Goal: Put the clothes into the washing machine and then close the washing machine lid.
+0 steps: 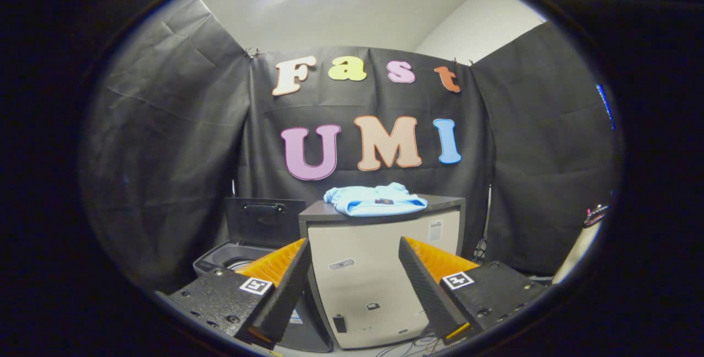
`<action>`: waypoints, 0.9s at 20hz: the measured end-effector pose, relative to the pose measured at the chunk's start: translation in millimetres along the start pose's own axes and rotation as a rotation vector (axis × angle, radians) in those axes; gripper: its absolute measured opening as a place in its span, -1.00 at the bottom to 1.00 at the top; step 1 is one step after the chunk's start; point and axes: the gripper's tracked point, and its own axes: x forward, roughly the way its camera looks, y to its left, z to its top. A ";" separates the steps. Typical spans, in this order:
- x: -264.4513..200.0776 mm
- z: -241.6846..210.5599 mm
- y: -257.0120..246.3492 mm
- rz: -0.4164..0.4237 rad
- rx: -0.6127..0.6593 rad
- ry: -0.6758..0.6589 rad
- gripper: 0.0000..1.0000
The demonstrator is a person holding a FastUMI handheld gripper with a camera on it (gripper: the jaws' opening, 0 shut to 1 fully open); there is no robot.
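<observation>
Clothes [375,199], a light-blue bundle, lie well beyond the spread, empty fingers of the gripper [355,258], atop a beige cabinet [379,274]. Soft, light and floppy, likely; pinch a raised fold at its middle. The washing machine [242,255] stands beside the cabinet, lid [264,220] raised.

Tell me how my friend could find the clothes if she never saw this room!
Look for the tall pale cabinet standing beyond the open fingers, with the washing machine, lid up, low beside it. On the cabinet's dark top lies the clothes, a soft crumpled bundle. It is the only light blue thing among hard grey and cream boxes.
</observation>
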 end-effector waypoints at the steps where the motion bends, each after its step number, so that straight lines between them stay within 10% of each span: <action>1: 2.1 -0.5 1.8 -0.001 0.000 0.000 0.93; 18: 12.6 24.1 11.2 -0.025 0.028 -0.007 0.93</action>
